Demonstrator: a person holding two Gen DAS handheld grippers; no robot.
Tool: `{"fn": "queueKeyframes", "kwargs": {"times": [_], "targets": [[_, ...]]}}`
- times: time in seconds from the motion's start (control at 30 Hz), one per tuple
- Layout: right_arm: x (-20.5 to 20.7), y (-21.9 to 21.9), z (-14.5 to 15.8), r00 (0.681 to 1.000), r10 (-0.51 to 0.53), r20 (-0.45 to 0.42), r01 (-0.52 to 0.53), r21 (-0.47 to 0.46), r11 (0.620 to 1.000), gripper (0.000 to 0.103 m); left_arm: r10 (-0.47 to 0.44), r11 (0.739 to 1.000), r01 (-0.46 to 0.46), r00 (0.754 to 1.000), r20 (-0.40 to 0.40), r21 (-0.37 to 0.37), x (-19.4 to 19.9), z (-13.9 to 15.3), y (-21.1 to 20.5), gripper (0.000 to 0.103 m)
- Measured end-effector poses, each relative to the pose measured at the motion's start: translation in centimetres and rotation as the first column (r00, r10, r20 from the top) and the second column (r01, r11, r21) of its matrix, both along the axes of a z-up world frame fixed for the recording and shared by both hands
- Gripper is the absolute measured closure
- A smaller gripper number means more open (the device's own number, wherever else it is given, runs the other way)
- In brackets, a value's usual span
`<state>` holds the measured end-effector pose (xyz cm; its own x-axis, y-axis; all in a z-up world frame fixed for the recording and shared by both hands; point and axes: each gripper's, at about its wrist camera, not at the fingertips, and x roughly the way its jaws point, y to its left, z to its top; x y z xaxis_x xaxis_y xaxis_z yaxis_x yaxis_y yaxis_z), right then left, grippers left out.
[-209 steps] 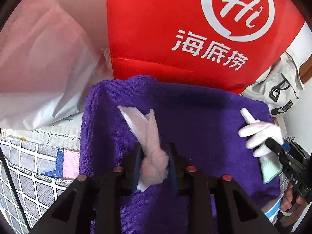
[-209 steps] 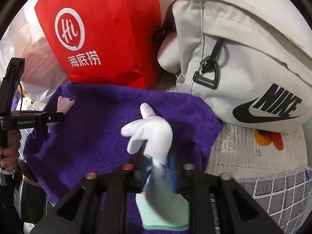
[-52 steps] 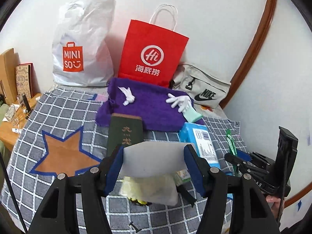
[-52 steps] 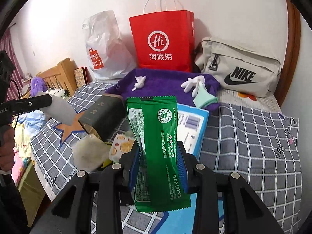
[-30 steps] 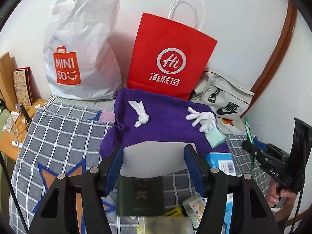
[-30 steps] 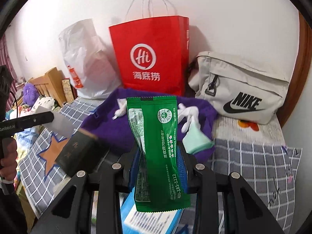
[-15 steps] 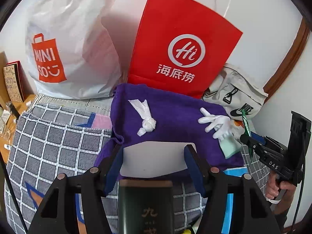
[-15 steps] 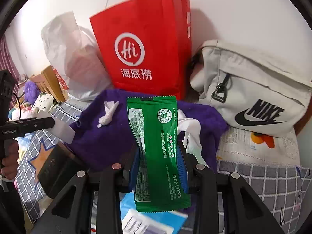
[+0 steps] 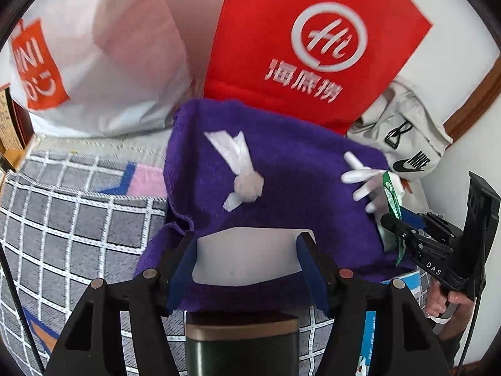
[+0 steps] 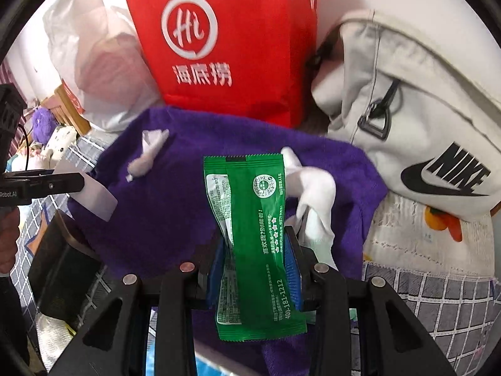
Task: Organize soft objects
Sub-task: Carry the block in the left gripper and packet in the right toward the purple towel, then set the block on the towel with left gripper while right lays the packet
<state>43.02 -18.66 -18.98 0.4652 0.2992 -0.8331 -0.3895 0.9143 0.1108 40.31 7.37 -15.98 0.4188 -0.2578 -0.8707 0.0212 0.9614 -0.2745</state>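
A purple towel lies spread on the bed. On it lie a knotted white tissue and a white glove. My left gripper is shut on a white flat packet, held over the towel's near edge; the packet also shows in the right wrist view. My right gripper is shut on a green sachet, held upright over the towel beside the glove; the sachet shows edge-on in the left wrist view.
A red paper bag, a white Miniso bag and a beige Nike pouch stand behind the towel. A dark green box and a blue pack lie on the checked blanket near me.
Both grippers have moved forward toward the towel, holding their packets. The tissue and glove now appear larger and closer; the dark box has slid under the left gripper.
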Motion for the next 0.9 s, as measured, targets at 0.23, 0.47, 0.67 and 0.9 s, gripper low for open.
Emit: {"fn": "queueKeyframes", "kwargs": {"times": [0.23,0.47,0.67,0.9], "targets": [[0.6,-0.1,-1.1,1.0,0.001,-0.031,-0.001,-0.004,1.0,0.067,-0.002,1.0,0.003,1.0,0.027,-0.029,1.2,-1.5,0.1,0.036],[0.7,0.1,-1.4,1.0,0.003,-0.029,-0.003,-0.005,1.0,0.066,0.021,0.998,-0.021,1.0,0.013,-0.053,2.6,-1.8,0.5,0.032],[0.7,0.0,-1.1,1.0,0.003,-0.021,-0.003,0.007,1.0,0.057,0.029,0.999,-0.028,0.999,0.037,-0.033,2.5,-1.2,0.6,0.022],[-0.4,-0.3,0.5,1.0,-0.015,0.019,0.015,0.008,1.0,0.049,0.019,1.0,-0.018,0.998,0.063,-0.013,1.6,0.2,0.4,0.022]]}}
